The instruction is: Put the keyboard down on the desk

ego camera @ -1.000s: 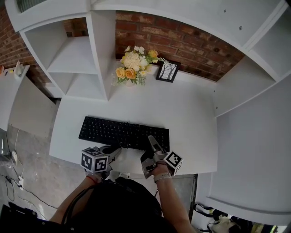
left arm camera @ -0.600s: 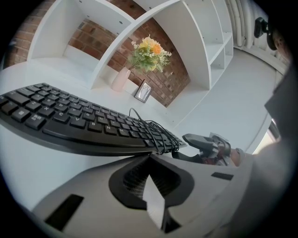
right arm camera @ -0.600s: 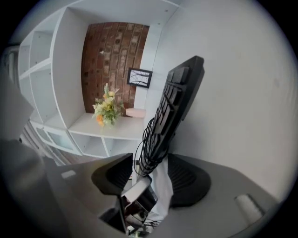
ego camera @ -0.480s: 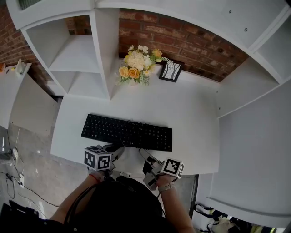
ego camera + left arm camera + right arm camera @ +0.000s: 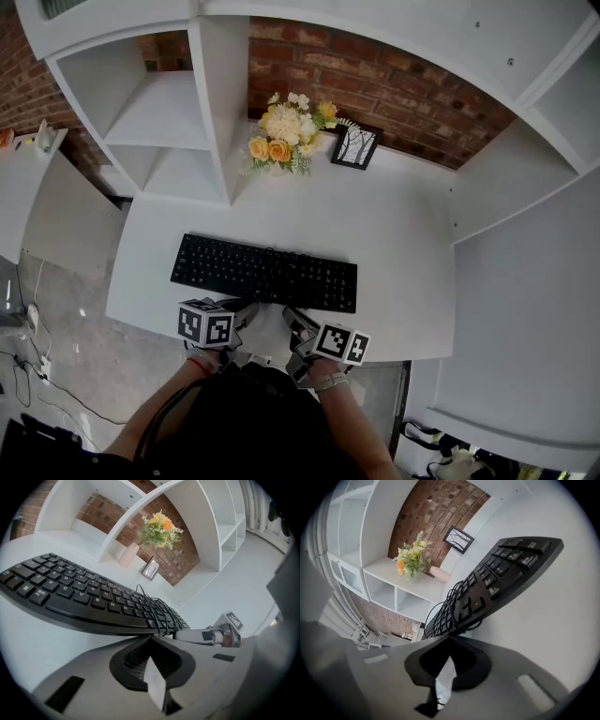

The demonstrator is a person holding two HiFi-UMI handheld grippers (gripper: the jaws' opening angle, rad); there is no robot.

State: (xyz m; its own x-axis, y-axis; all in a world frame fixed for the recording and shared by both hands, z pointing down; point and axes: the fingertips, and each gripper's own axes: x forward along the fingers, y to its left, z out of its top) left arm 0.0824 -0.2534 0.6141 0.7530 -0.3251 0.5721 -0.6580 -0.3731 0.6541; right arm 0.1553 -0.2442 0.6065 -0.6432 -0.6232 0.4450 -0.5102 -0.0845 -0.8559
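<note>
Head view: keyboard (image 5: 264, 273) lies flat on counter (image 5: 394, 234), centre-left of frame. Since second ago right gripper (image 5: 298, 323) drawn back off keys toward lower edge, near left gripper (image 5: 239, 314). Fingers of both pressed together, holding nothing. Placing seems finished.

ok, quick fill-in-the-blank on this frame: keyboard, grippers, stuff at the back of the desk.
1. The black keyboard lies flat on the white ____.
2. A coiled ____ sits on top of its keys.
3. The left gripper and right gripper both have their jaws ____, holding nothing.
4. In the head view, the flowers stand ____ of the picture frame.
Missing words: desk; cable; shut; left.
</note>
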